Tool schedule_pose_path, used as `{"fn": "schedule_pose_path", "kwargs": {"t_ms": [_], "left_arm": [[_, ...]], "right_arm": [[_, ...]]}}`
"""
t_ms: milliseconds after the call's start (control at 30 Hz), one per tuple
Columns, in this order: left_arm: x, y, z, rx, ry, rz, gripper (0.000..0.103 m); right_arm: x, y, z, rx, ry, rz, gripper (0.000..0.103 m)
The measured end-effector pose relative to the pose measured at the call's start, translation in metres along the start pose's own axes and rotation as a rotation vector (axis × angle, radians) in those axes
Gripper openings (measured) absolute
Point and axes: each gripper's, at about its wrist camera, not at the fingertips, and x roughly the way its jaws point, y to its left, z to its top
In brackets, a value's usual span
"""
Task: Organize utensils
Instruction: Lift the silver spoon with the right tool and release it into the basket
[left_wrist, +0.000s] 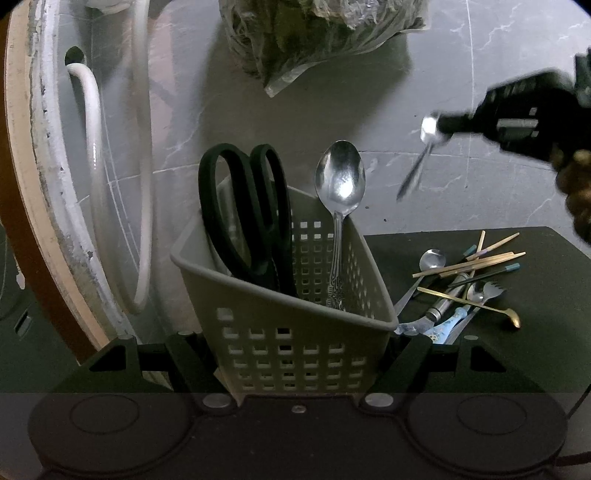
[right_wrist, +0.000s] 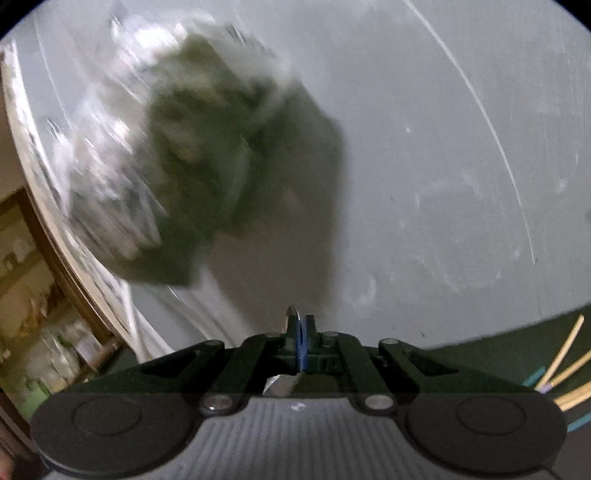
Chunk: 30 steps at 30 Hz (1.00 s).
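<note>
1. Left gripper (left_wrist: 301, 354): jaws clamp the near end of a beige perforated utensil basket (left_wrist: 295, 332), one black finger (left_wrist: 184, 360) on each side wall. The basket stands upright, just past the near edge of the dark mat (left_wrist: 535, 295).
2. Basket contents: black-handled scissors (left_wrist: 243, 214), handles up, in the left part; a large steel spoon (left_wrist: 340, 184), bowl up, leaning at the right rim.
3. Right gripper (left_wrist: 439, 127): seen from the left wrist view at upper right, above the mat, with the person's hand (left_wrist: 576, 192) behind it. Jaws pressed fully together on a small metal utensil (left_wrist: 417, 166), which hangs down and left from the fingertips; it is blurred and its type cannot be told.
4. Right wrist view: the shut gripper (right_wrist: 301, 332) pinches a thin blue-edged piece with a metal tip above. The picture is heavily blurred.
5. Loose pile on the mat, right of the basket: wooden chopsticks (left_wrist: 480, 258), a small spoon (left_wrist: 430, 260), a fork (left_wrist: 491, 288), a gold-coloured spoon (left_wrist: 509, 317), and a blue-patterned handle (left_wrist: 450, 321).
6. Background: grey marbled floor (left_wrist: 369, 110), a plastic bag of greens (left_wrist: 314, 40) beyond the basket, white pipe (left_wrist: 92, 147) at left.
</note>
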Motion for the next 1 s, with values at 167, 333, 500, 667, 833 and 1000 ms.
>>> {"fn": "schedule_pose_path", "kwargs": {"t_ms": [167,333,500,667,833,1000], "left_arm": [[0.001,0.001,0.0,-0.001,0.0,-0.006,0.077],[0.001,0.002,0.001,0.0,-0.001,-0.009,0.077],[0.001,0.001,0.001,-0.001,0.0,-0.007,0.077],[0.001,0.002,0.001,-0.001,0.0,-0.007,0.077],[0.001,0.002,0.001,0.0,0.001,-0.006,0.077],[0.001,0.002,0.001,0.0,0.0,-0.006,0.077]], "right_arm": [[-0.02,0.022,0.016,-0.036,-0.073,0.017,0.001],[-0.034,0.048,0.029,-0.094,-0.103,0.082,0.001],[-0.033,0.076,0.023,-0.198,-0.084,0.131,0.001],[-0.015,0.103,0.0,-0.302,-0.028,0.152,0.001],[0.003,0.115,-0.025,-0.382,0.047,0.176,0.001],[0.007,0.124,-0.04,-0.457,0.088,0.187,0.001]]}}
